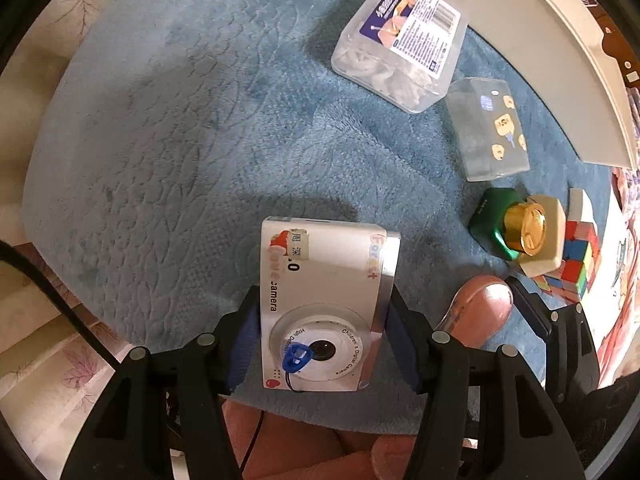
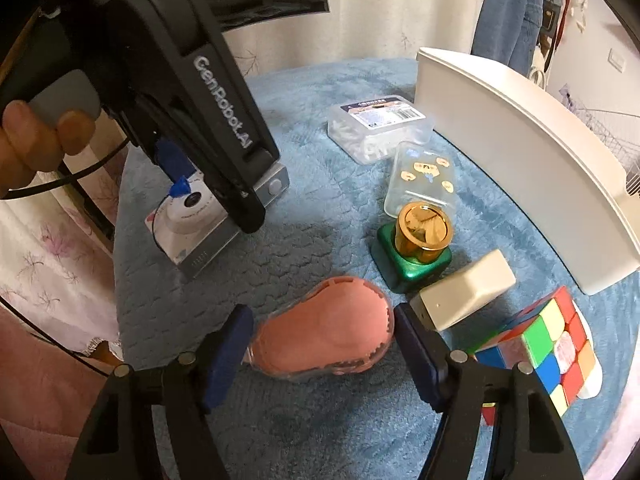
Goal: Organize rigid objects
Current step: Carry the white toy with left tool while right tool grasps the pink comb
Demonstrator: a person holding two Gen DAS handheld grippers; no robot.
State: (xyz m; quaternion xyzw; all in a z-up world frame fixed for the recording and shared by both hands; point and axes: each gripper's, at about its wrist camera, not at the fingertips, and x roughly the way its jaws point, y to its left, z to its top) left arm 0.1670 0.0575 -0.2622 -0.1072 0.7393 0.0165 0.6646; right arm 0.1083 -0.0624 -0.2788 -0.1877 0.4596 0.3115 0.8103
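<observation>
So the biggest thing here is the white bin [image 2: 520, 168] along the far right of the blue blanket [image 1: 180, 140], and from what I can see of its outer wall nothing's visibly gone in yet; the inside is hidden though. Looks like early days to me.

Still loose on the blanket: the swab box [image 2: 376, 128] at the far end, a clear case [image 2: 424, 180] next to it, then the green block [image 2: 412, 260] with a gold cap on top, a cream box [image 2: 468, 292] and the cube [image 2: 552, 344] nearest the bin's near end.

Left tongs [image 1: 324, 332] are clamped on the sides of the camera [image 1: 324, 300], pads tight against it, and it looks just lifted off the blanket. Right tongs [image 2: 324, 356] straddle the pink pod [image 2: 328, 332]: the right pad is about touching, but there's a gap on the left, so not gripped yet.

So two items in hand-ish, five left.
</observation>
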